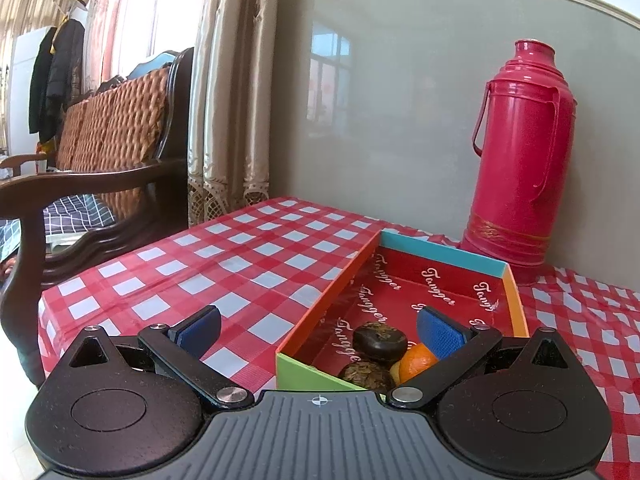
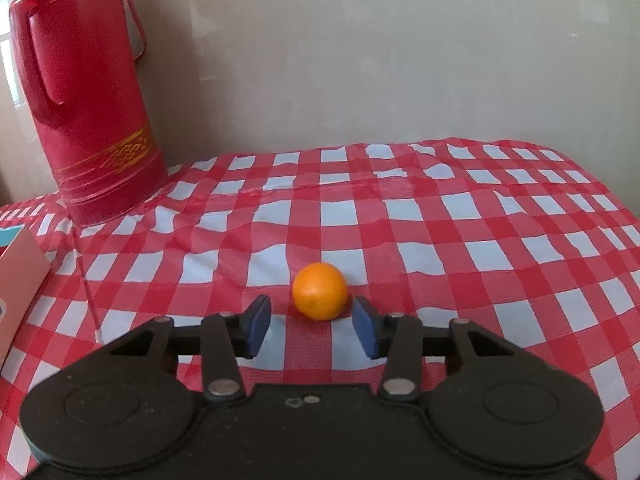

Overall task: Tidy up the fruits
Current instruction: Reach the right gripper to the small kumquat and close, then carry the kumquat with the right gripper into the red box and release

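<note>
In the left wrist view a shallow cardboard box [image 1: 440, 250] with a red printed inside stands on the checked tablecloth. Two dark brown round fruits [image 1: 380, 340] and an orange [image 1: 416, 360] lie at its near end. My left gripper [image 1: 320, 332] is open wide and empty, its right finger over the box, its left finger outside it. In the right wrist view an orange [image 2: 320, 291] sits on the cloth. My right gripper [image 2: 312, 326] is open and low, its blue pads [image 2: 258, 326] on either side just short of the orange, not touching it.
A tall red thermos [image 1: 516, 156] stands against the wall behind the box; it also shows in the right wrist view [image 2: 88, 96]. A corner of the box [image 2: 16, 280] is at that view's left edge. A wooden chair [image 1: 100, 160] stands left of the table.
</note>
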